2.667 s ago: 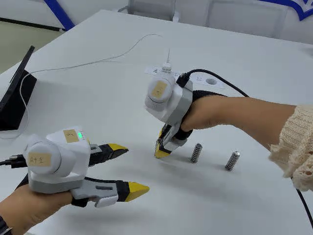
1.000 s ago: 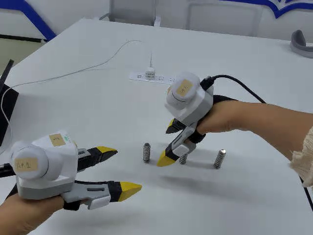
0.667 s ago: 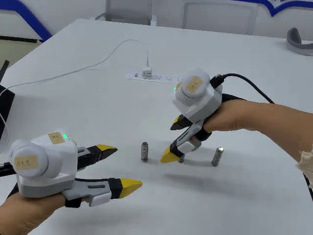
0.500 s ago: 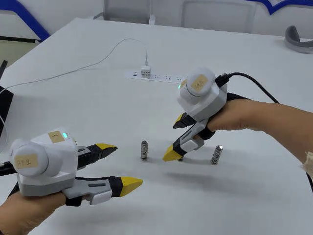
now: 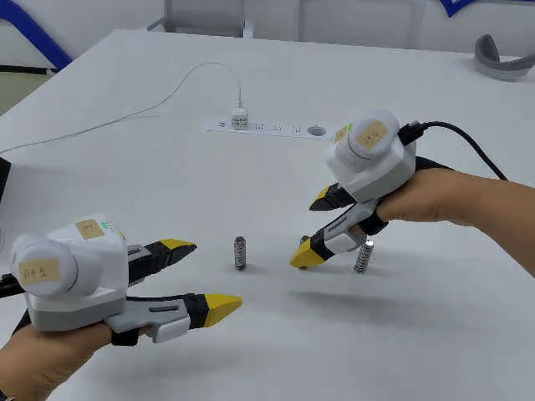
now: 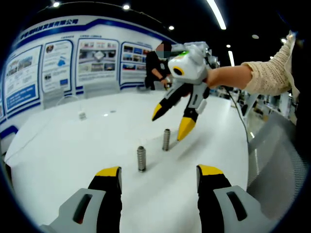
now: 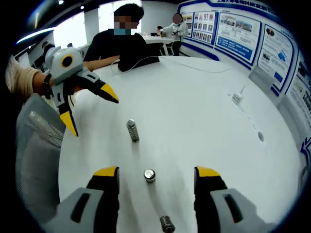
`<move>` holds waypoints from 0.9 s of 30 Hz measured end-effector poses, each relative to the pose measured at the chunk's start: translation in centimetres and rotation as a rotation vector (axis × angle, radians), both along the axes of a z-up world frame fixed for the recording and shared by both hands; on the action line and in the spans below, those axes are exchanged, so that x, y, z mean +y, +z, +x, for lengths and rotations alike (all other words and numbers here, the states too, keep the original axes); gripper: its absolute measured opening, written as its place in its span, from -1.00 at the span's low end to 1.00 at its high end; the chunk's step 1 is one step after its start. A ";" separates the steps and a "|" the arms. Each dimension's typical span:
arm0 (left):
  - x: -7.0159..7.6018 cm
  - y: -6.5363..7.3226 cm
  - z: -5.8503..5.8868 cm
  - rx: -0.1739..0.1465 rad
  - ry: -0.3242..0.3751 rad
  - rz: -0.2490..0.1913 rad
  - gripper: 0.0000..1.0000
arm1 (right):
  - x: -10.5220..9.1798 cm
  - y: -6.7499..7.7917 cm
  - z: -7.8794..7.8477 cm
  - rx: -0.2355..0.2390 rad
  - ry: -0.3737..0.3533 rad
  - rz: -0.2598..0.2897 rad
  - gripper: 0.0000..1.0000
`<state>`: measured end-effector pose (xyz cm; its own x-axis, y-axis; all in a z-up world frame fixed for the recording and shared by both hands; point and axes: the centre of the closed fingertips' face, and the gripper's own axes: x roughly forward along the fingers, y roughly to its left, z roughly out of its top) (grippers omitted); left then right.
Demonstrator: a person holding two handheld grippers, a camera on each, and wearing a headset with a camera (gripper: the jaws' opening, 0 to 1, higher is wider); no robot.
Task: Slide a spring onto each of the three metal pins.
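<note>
Pulled away from the leftmost spring (image 5: 240, 252), the right gripper (image 5: 306, 232) is held wide open; the left gripper (image 5: 215, 273) likewise.

A white table (image 5: 125, 184) carries three spring-wrapped metal pins, upright in a row and well apart. In the head view these are the left pin (image 5: 240, 253), the middle pin (image 5: 304, 241) and the right pin (image 5: 362, 258). Farther back lies a white power strip (image 5: 276, 129) with a plug (image 5: 239, 117) in it. Its thin cable (image 5: 167, 98) trails off to the left. A grey curved object (image 5: 501, 63) rests near the far right edge.
</note>
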<state>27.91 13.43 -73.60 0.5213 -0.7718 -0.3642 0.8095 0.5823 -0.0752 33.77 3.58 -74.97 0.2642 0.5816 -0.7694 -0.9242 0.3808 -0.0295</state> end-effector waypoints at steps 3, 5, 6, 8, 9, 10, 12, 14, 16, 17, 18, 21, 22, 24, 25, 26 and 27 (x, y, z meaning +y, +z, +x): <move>0.0 0.0 0.0 -0.001 0.000 -0.001 0.26 | -0.8 0.2 -0.1 -0.006 -0.027 0.017 0.28; 0.1 -0.1 0.0 0.000 0.001 0.001 0.26 | -1.2 0.2 -0.2 -0.006 -0.039 0.025 0.28; 0.1 -0.2 0.1 0.001 0.002 0.000 0.26 | -1.5 0.2 -0.2 -0.006 -0.048 0.031 0.28; 0.2 -0.2 0.1 0.001 0.003 -0.001 0.26 | -2.0 0.2 -0.4 -0.011 -0.059 0.035 0.28; 0.2 -0.2 0.2 0.001 0.003 -0.002 0.27 | -2.2 0.2 -0.5 -0.012 -0.063 0.039 0.28; 0.2 -0.1 0.2 0.001 0.004 -0.003 0.27 | -2.3 0.2 -0.6 -0.013 -0.069 0.043 0.28; 0.2 -0.1 0.2 0.000 0.003 -0.003 0.27 | -2.7 0.3 -0.7 -0.019 -0.081 0.052 0.28; 0.1 -0.1 0.3 0.000 0.003 -0.003 0.27 | -3.2 0.4 -0.7 -0.023 -0.098 0.063 0.29; 0.1 0.0 0.2 0.000 0.001 -0.003 0.27 | -3.8 0.5 -0.6 -0.027 -0.114 0.072 0.29; 0.0 0.0 0.2 0.001 0.001 -0.004 0.27 | -4.0 0.5 -0.6 -0.028 -0.120 0.075 0.29; 0.0 0.0 0.2 0.001 0.000 -0.006 0.27 | -4.3 0.5 -0.6 -0.031 -0.128 0.079 0.29; -0.1 0.0 0.2 0.002 0.000 -0.005 0.27 | -4.9 0.7 -0.7 -0.038 -0.140 0.084 0.30; -0.1 0.1 0.2 0.002 -0.001 -0.005 0.27 | -5.0 0.8 -0.7 -0.041 -0.143 0.086 0.30; -0.1 0.1 0.2 0.003 0.000 -0.004 0.28 | -5.4 1.1 -0.8 -0.050 -0.151 0.092 0.31; -0.1 0.1 0.2 0.003 0.000 -0.004 0.28 | -5.5 1.2 -0.9 -0.053 -0.155 0.094 0.31; -0.1 0.1 0.2 0.003 0.001 -0.005 0.28 | -5.7 1.3 -0.9 -0.058 -0.159 0.099 0.32; -0.1 0.1 0.2 0.003 0.001 -0.005 0.28 | -5.8 1.3 -1.0 -0.060 -0.163 0.101 0.32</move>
<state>28.07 13.33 -73.48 0.5209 -0.7731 -0.3620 0.8086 0.5828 -0.0810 32.80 -2.22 -73.63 0.4046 0.6013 -0.6890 -0.8480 0.5287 -0.0367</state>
